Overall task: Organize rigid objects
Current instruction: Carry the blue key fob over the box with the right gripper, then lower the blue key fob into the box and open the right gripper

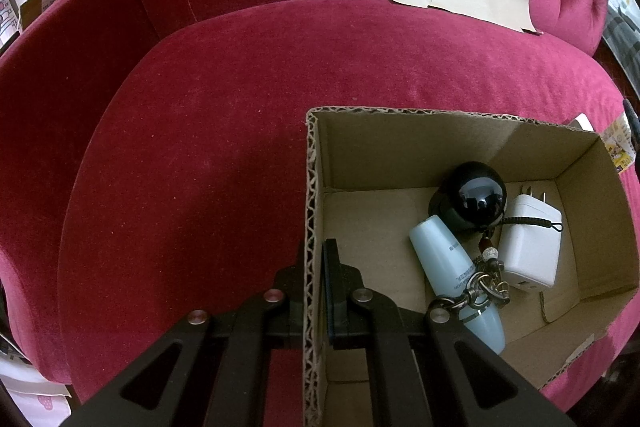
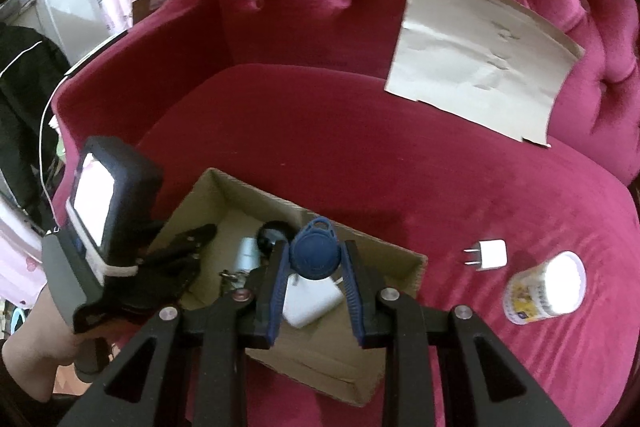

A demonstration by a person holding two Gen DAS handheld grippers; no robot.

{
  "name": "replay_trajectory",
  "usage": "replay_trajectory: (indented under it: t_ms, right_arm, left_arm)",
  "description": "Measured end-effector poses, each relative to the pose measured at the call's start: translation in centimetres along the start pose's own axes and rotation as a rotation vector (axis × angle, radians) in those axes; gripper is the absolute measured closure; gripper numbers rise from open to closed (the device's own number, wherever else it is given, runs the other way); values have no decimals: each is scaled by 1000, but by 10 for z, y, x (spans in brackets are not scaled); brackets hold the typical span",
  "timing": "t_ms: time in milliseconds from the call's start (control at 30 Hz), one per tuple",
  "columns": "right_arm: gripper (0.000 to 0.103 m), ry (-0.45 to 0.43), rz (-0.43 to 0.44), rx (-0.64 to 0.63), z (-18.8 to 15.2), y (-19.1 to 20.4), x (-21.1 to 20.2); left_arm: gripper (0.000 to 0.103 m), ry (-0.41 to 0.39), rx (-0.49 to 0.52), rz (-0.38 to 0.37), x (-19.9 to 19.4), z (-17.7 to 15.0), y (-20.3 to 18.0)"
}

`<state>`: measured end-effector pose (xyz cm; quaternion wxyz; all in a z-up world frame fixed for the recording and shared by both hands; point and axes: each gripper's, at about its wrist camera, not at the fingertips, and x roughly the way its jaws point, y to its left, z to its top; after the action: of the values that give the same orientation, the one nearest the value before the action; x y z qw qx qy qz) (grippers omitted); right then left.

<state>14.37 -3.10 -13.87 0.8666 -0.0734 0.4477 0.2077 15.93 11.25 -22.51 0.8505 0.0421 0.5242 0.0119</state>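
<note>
Fob [image 2: 315, 255], light, stiff, slick plastic, sits pinched flat-on in your right claw [image 2: 315, 269] over the box [image 2: 414, 269], so hold its broad faces while your left claw [image 1: 317, 263] clamps the wall

The right tongs [image 2: 315, 259] hide much of the white charger [image 2: 310, 301] beneath them.

Crimson velvet sofa [image 1: 240, 147], brown box [image 1: 400, 147], navy fob [image 2: 316, 255]
</note>
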Motion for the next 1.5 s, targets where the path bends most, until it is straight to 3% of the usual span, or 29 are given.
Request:
replay_trajectory:
  t_ms: [633,1167,1200,1267,1400,1433,1500]
  right_arm:
    - [76,31,82,-36,-2,39,29]
    - [75,47,99,-17,0,37,43]
    - [72,46,95,-17,0,37,43]
    - [43,43,80,-9,-1,35,43]
    - [24,21,38,2,-1,31,40]
    - [15,15,30,4,0,30,39]
    - [10,11,33,15,0,28,39]
  left_arm:
    - [99,1,0,1,0,1,-1]
    - [98,1,-1,1,0,1,-1]
    - [98,1,-1,1,0,1,-1]
    - [98,1,-1,1,0,1,-1]
    - [98,1,-1,1,0,1,-1]
    - [98,0,-1,1,0,1,-1]
    - [98,1,0,2,0,1,-1]
